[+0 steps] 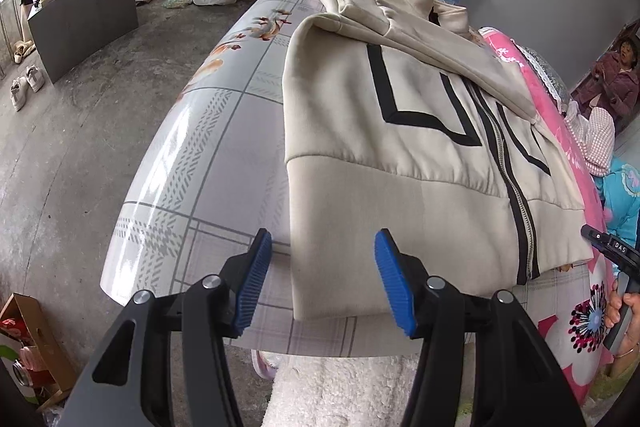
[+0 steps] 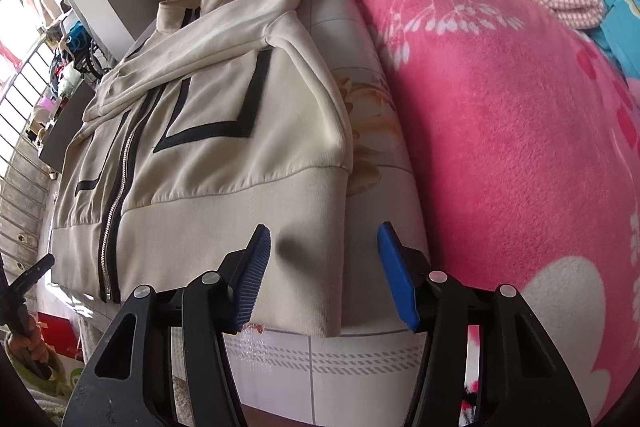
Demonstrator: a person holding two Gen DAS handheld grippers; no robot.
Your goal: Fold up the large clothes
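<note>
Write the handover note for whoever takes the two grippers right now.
Left gripper: open, holding nothing, above the jacket's bottom hem at its left corner.
Right gripper: open, holding nothing, above the hem's right corner.
Jacket: zipped, front up, flat on the patterned table cover, beside the pink blanket.
Done: both sleeves are folded in across the chest.
Left: probably grip both hem corners and fold the bottom up toward the collar.
</note>
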